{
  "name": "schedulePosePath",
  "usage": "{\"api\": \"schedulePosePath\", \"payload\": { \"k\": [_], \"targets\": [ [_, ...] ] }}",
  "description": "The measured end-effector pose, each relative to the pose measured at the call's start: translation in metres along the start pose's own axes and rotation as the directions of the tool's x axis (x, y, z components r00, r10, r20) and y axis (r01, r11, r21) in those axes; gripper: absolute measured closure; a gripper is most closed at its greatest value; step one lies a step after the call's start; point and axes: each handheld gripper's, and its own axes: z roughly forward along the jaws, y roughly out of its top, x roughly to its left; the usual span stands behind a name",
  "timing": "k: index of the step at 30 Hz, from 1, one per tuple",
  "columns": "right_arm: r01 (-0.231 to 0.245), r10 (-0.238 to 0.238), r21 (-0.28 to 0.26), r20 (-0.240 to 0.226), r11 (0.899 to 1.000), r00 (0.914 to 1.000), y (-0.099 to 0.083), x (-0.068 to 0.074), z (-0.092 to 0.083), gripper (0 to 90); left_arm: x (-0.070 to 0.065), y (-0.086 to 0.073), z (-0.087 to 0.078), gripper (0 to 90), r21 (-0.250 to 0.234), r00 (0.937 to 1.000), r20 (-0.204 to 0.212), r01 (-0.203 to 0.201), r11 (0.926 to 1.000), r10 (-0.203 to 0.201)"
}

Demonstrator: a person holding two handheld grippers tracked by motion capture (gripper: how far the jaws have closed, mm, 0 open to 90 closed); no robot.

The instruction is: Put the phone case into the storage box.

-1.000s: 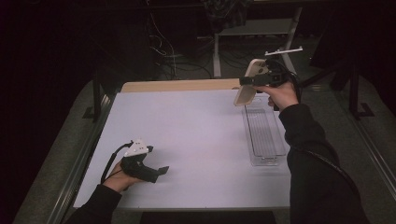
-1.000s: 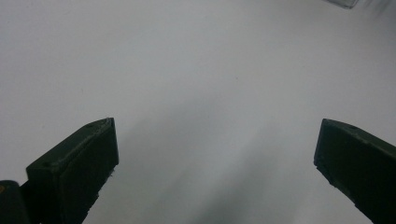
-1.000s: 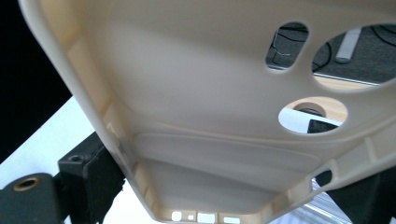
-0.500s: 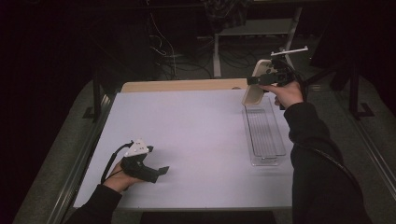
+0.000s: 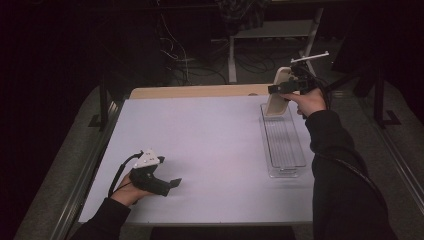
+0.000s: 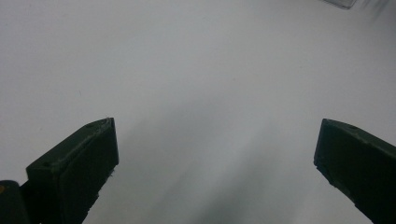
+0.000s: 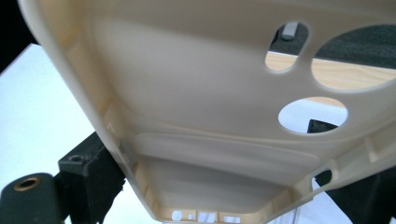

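White table (image 5: 210, 150): bare across its middle. Clear plastic tray (image 5: 282, 142) lies lengthwise along the right side; its visible bottom holds nothing. Cream plastic insert (image 5: 277, 92), moulded with round and oblong holes, stands tilted at the tray's far end, its lower edge at the tray. Right gripper (image 5: 290, 86) is clamped on the insert. Left gripper (image 5: 172, 184) rests near-left on the table, jaws wide, holding nothing.

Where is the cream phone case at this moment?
In the high view, the cream phone case is at the far right, held by the right gripper above the far end of the clear tray.
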Motion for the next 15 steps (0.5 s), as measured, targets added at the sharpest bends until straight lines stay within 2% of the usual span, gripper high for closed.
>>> {"api": "schedulePosePath", "payload": {
  "k": [1,3,15],
  "targets": [
    [-0.009,0.009,0.008,0.009,1.000,0.9999,-0.001,0.000,0.002,8.7,-0.001,0.000,0.001,0.0,-0.009,0.9999,0.001,0.011,0.9999,-0.011],
    [-0.012,0.012,0.019,0.016,1.000,0.9998,-0.004,-0.001,0.005,8.7,0.000,0.000,0.000,0.0,-0.003,1.0000,0.000,-0.005,1.0000,0.005],
    [-0.023,0.018,0.079,0.060,0.997,0.9980,-0.013,-0.003,0.027,8.7,0.000,0.000,0.002,0.0,-0.003,1.0000,0.004,-0.003,1.0000,0.003]
  ]
}}
